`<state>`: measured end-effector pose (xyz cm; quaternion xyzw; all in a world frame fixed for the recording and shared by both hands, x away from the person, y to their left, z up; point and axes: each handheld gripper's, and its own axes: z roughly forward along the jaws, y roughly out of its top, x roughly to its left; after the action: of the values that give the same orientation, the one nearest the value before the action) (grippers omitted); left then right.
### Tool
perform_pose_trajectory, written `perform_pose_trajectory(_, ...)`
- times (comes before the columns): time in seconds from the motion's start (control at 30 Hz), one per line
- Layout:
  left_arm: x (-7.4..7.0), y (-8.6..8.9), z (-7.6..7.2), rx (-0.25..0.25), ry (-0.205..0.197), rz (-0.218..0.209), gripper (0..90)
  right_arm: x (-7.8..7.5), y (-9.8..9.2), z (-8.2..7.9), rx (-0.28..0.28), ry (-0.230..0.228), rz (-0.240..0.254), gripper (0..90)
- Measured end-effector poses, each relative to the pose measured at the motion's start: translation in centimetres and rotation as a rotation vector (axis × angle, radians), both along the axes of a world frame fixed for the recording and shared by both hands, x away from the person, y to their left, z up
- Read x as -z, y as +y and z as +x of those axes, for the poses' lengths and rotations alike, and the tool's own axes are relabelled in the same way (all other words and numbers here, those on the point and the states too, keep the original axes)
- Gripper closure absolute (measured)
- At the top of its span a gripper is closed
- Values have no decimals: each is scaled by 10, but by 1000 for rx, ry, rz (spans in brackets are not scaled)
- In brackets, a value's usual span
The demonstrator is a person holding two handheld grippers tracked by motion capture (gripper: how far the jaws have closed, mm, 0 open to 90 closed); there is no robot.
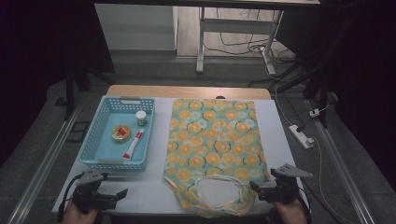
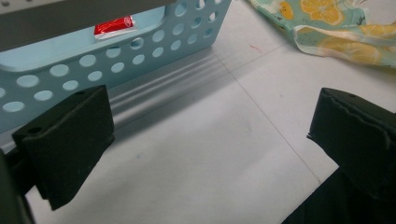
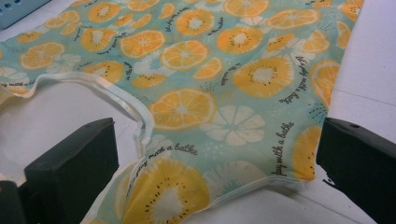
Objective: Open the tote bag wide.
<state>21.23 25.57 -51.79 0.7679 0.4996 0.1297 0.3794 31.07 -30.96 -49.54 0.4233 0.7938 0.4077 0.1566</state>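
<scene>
The orange-print bag [image 1: 212, 144] lies flat on the white tabletop [image 1: 149, 191], long axis running away from the person, handles nearest. A dim room lies behind. Its corner sits between the right gripper [image 3: 215, 186]'s wide-open, empty jaws; the left gripper [image 2: 210, 154] gapes empty beside the blue basket [image 2: 154, 46]

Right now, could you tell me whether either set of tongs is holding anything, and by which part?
Nothing is held. The left tongs stand open over bare table; the right tongs stand open at the bag's handle end.
</scene>
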Motion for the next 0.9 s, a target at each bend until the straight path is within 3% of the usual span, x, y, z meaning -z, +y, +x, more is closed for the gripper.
perform_pose_trajectory(0.9,1,-1,3,-4,19,11,16,1,2,3,-29,33,-13,0)
